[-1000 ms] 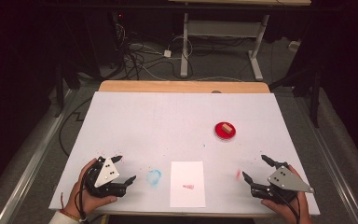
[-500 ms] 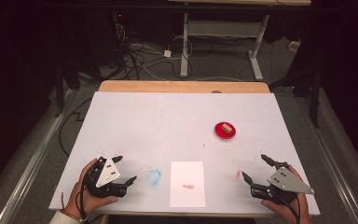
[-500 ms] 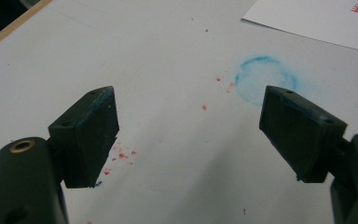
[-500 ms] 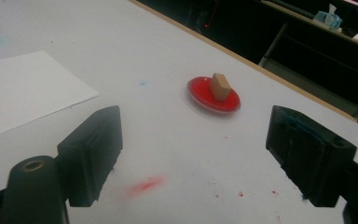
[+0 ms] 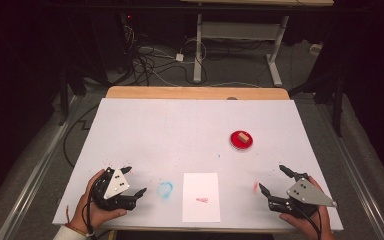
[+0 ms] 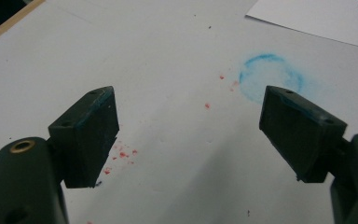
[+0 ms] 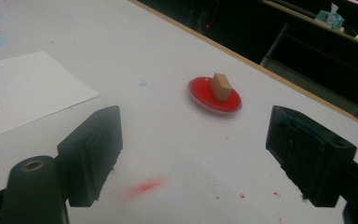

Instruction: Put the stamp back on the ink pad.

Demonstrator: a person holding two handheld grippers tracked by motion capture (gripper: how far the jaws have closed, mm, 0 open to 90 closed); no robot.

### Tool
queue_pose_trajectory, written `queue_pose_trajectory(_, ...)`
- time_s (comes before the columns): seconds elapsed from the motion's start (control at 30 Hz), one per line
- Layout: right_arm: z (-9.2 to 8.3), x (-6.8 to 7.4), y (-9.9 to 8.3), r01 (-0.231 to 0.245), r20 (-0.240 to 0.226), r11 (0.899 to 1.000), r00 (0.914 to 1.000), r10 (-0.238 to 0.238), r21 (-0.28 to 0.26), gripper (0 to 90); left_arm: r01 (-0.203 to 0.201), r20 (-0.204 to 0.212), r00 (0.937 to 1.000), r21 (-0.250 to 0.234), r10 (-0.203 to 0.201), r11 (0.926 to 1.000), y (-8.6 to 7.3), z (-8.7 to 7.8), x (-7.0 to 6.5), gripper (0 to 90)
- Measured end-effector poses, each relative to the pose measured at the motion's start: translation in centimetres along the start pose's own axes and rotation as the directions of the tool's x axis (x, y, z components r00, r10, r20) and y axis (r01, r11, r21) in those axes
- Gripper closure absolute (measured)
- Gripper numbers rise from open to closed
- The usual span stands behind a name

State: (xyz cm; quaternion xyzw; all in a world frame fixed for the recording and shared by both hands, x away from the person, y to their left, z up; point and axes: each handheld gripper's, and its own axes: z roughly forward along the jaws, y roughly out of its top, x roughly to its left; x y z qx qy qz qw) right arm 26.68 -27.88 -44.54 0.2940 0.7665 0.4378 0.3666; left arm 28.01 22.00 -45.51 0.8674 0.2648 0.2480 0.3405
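- Left tool (image 5: 134,183): sits at about 7 o'clock on the desk (image 5: 180,130), jaws wide apart, nothing in them. Blue smudge (image 5: 165,189) is just past its tips.
- Paper sheet (image 5: 201,197): flat at 6 o'clock, between both tools, w/ a small red stamp mark (image 5: 202,200). Thin & floppy.
- Wood block (image 5: 242,136): small tan stamp, stands in the red dish (image 5: 242,142) at about 2 o'clock, well apart from both tools.
- Block looks light, hard & stiff, prob. not slippery. Best to pinch its two flat sides, up high, away from the inky bottom.
- Dish is low, may slide if bumped.
- Right tool (image 5: 274,180): at 5 o'clock, jaws wide apart, holds nothing, aims toward the dish. Nothing in the way, just a red smear (image 5: 255,187) by its tip.
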Motion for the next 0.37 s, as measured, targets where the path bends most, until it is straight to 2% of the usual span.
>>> queue_pose_trajectory(0.37, -0.11, 0.04, 0.09, 0.007, 0.008, 1.000, 0.9999, -0.007, -0.007, 18.9, 0.005, 0.005, 1.0000, -0.002, -0.005, 1.0000, 0.02, 0.14, 0.07, 19.2)
